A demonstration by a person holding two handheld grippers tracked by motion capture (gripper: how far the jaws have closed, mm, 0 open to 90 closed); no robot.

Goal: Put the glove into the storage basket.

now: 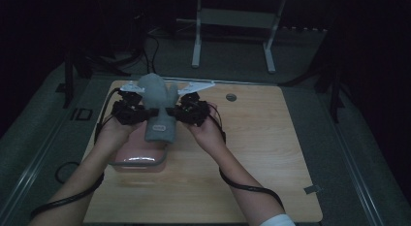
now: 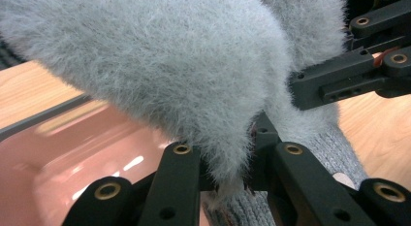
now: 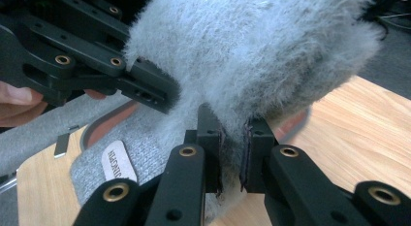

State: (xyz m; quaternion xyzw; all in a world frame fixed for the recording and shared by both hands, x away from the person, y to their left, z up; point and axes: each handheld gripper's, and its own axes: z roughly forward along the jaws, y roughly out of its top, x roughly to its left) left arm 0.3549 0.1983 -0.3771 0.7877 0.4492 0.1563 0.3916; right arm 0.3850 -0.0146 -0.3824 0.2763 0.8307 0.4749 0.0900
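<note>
- worktop (image 1: 271, 153): pale wood, across the middle of the high view; a pink container (image 1: 138, 160) with a grey rim sits left of centre on it.
- grey fuzzy mitten (image 1: 157, 109): held up just above the container's far end, upper centre-left of the frame, rounded tip away from the person, knit cuff with a small label hanging down.
- left hand-held gripper (image 1: 145, 113): jaws clamped on the mitten's left edge; in the left gripper view the fuzzy fabric is pinched between them at bottom centre.
- right hand-held gripper (image 1: 170, 112): jaws clamped on the mitten's right edge, fabric squeezed in the narrow gap.
- judgement: the mitten seems bound for the container; keep both grips firm and level, lower together, and release only once the cuff rests inside.
</note>
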